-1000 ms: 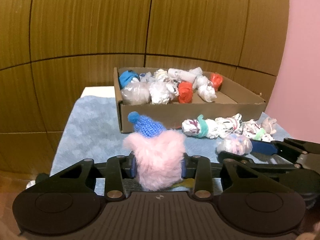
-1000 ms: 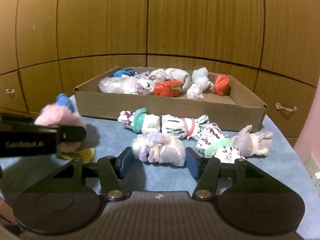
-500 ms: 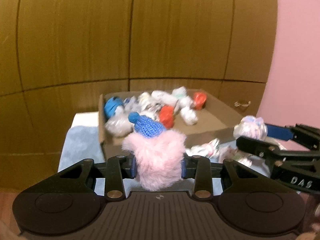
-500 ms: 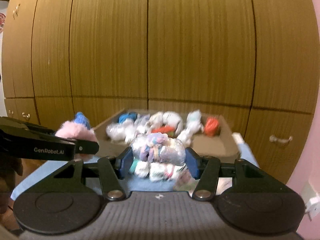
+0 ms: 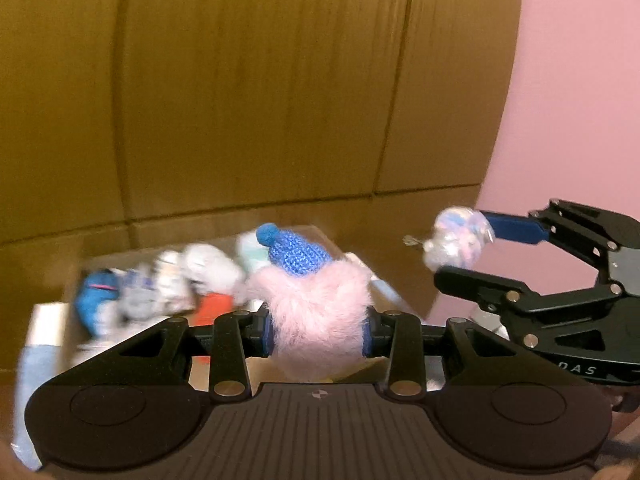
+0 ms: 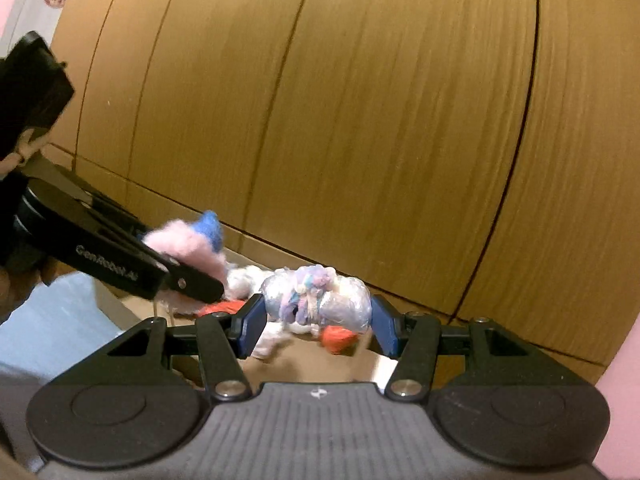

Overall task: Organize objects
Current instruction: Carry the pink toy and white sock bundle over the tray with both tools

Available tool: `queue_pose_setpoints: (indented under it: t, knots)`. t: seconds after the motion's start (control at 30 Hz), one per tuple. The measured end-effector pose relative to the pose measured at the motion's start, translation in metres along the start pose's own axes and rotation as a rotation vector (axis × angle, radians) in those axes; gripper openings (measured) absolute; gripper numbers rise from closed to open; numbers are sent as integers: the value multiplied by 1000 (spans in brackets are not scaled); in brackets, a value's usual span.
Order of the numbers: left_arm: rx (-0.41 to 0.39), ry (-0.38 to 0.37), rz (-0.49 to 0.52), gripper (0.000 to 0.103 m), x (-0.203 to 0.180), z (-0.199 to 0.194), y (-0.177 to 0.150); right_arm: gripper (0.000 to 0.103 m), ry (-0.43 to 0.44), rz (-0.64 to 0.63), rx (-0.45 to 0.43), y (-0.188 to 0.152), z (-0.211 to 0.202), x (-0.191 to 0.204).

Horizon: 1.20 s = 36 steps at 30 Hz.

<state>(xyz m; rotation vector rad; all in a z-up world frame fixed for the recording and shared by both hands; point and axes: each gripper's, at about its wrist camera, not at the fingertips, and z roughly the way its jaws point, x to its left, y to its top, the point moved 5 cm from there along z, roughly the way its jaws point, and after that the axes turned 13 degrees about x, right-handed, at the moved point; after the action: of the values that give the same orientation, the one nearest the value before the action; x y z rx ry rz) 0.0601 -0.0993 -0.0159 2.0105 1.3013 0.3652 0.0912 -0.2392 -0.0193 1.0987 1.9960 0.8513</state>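
Note:
My left gripper (image 5: 317, 330) is shut on a fluffy pink toy (image 5: 316, 312) that wears a blue knitted hat (image 5: 296, 252); it hangs above the cardboard box (image 5: 384, 292). My right gripper (image 6: 318, 320) is shut on a clear plastic-wrapped bundle of pastel yarn (image 6: 316, 300), also held in the air over the box. In the left wrist view the right gripper (image 5: 460, 246) with the same bundle (image 5: 460, 240) shows at the right. In the right wrist view the left gripper (image 6: 192, 268) with the pink toy (image 6: 188, 248) shows at the left.
The box holds several wrapped bundles, blurred: a blue one (image 5: 96, 300), white ones (image 5: 208, 268), red ones (image 6: 338, 338). A light blue cloth (image 6: 52, 320) covers the table. Wooden cabinet doors (image 6: 360, 120) stand close behind; a pink wall (image 5: 568, 100) is at the right.
Both grippers have risen off the table with their loads and moved forward over the box. The loose bundles on the cloth have dropped out of view. The right wrist view has tilted.

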Motion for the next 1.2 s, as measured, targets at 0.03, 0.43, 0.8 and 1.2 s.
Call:
queue_pose_setpoints:
  t: [0.03,0.43,0.8,1.2]
  knots:
    - [23,-14,-4,44,-1,12,4,52,-4,-7,12,0,8,-7]
    - [210,-39,-45,44,11,133,28,52,48,-76,116,-8,94,-29]
    - [271,16,7,45,42,151,20,53,76,-346,218,-10,137,-1]
    - [290,6,-33,48,44,150,17,56,118,-513,324,-15,159,12]
